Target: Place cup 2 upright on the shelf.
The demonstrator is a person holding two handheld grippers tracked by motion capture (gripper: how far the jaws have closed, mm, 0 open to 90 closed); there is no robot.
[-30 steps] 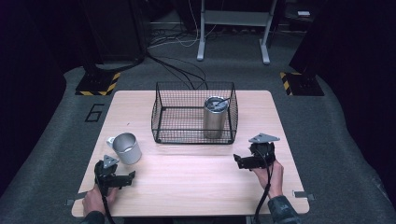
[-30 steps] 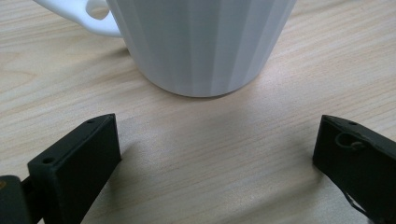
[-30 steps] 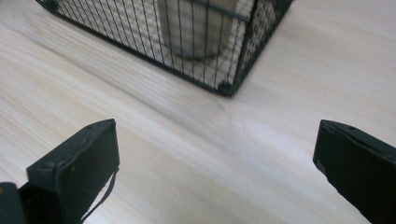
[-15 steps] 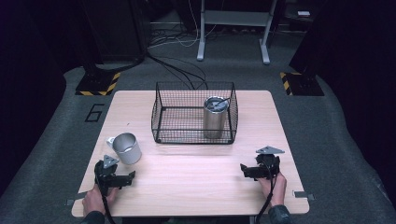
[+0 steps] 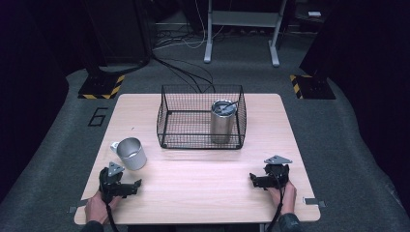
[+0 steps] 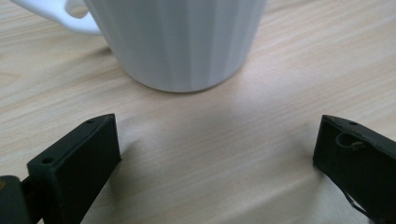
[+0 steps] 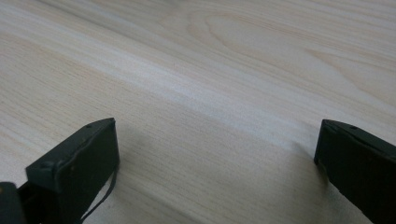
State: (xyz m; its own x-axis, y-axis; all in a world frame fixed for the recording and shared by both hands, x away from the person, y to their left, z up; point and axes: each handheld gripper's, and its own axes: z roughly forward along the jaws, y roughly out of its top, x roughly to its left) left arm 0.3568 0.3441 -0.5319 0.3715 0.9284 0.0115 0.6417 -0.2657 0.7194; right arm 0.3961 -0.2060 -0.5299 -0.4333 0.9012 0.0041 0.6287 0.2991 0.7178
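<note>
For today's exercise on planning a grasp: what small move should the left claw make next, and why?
Probably ease the left claw forward so its open jaws come around the white mug. The mug stands upright on the table just ahead of the jaws, untouched, and the gap looks about wide enough for its base. The steel tumbler already stands in the wire basket.

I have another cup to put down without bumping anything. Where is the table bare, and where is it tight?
The widest bare patch of the table lies between the left hand-held gripper and right hand-held gripper, in front of the wire basket. It is tight near the mug and beside the steel tumbler in the basket.
</note>
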